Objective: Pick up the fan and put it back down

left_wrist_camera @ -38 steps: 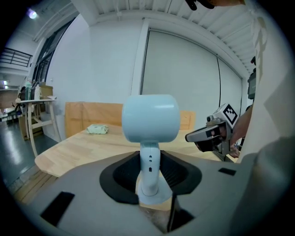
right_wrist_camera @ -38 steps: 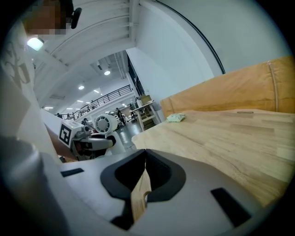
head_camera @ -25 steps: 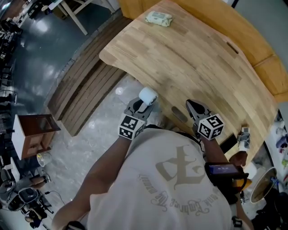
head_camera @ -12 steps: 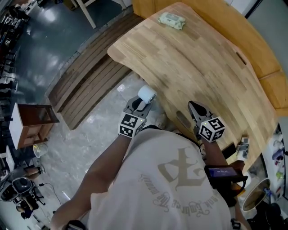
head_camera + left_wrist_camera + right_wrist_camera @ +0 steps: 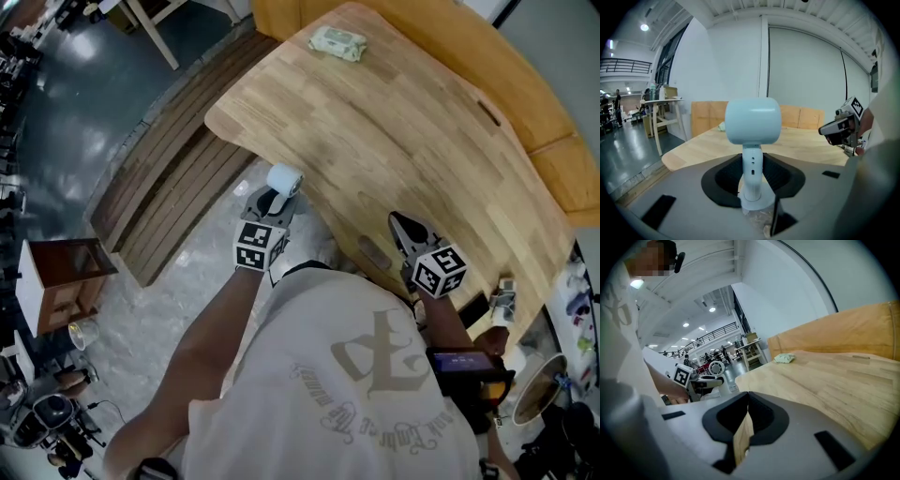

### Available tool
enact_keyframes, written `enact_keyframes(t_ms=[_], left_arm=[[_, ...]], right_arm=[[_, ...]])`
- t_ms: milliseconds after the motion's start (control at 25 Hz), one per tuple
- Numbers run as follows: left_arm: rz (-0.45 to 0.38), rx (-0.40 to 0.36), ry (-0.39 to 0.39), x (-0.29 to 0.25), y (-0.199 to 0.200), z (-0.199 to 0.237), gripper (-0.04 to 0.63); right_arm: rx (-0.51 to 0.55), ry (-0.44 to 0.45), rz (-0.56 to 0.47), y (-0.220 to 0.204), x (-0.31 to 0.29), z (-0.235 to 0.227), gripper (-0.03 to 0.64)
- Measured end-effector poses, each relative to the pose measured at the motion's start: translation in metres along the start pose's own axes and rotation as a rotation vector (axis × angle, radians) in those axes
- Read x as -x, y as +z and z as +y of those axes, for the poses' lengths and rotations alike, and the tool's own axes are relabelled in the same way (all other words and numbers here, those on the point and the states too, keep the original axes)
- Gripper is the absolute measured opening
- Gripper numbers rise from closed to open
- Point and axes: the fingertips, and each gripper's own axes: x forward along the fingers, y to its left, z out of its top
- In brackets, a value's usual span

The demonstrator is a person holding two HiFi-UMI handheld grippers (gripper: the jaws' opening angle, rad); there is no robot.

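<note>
Standing upright between the jaws of the left gripper [image 5: 753, 165], the small pale-blue fan [image 5: 753, 122] is pinched by its slim white stem, the black pads pressing it from both sides. In the left gripper view only the smooth back of the fan's housing shows, so the blade side is turned away. Its round foot sits low in the picture, and what lies under it is a blur. From the head view the fan [image 5: 284, 179] is a pale cylinder held clear of the tabletop, just beside the near edge of the wooden table [image 5: 394, 131] and above the light stone floor [image 5: 178, 281]. Its stem is hidden there behind the left gripper [image 5: 271, 199]. In the right gripper view the fan [image 5: 716, 368] shows its round face, small and far off, and too little detail shows to read the grille.

The right gripper [image 5: 747, 397] is empty, its jaws pressed together at the tips, with only a sliver of the wood grain showing behind them. In the head view this gripper [image 5: 403, 227] hangs over the table near the person's body, well apart from the left one. The person's white shirt [image 5: 366, 375] covers the closest stretch of the table's edge and most of both forearms.

A pack of wipes [image 5: 336, 41] lies at the table's far end. A slatted wooden platform [image 5: 169, 178] runs along the floor beside the table. The clutter in the lower right corner is cut off and hard to make out.
</note>
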Motion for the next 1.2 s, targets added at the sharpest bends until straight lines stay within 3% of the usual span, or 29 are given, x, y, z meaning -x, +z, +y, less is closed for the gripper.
enact_keyframes(t_ms=[440, 1200], left_arm=[[0.004, -0.078, -0.137, -0.084, 0.038, -0.013, 0.14], [0.05, -0.176, -0.448, -0.184, 0.058, -0.124, 0.14]], right_arm=[[-0.068, -0.148, -0.04, -0.005, 0.031, -0.036, 0.014], [-0.18, -0.387, -0.102, -0.02, 0.083, -0.069, 0.014]])
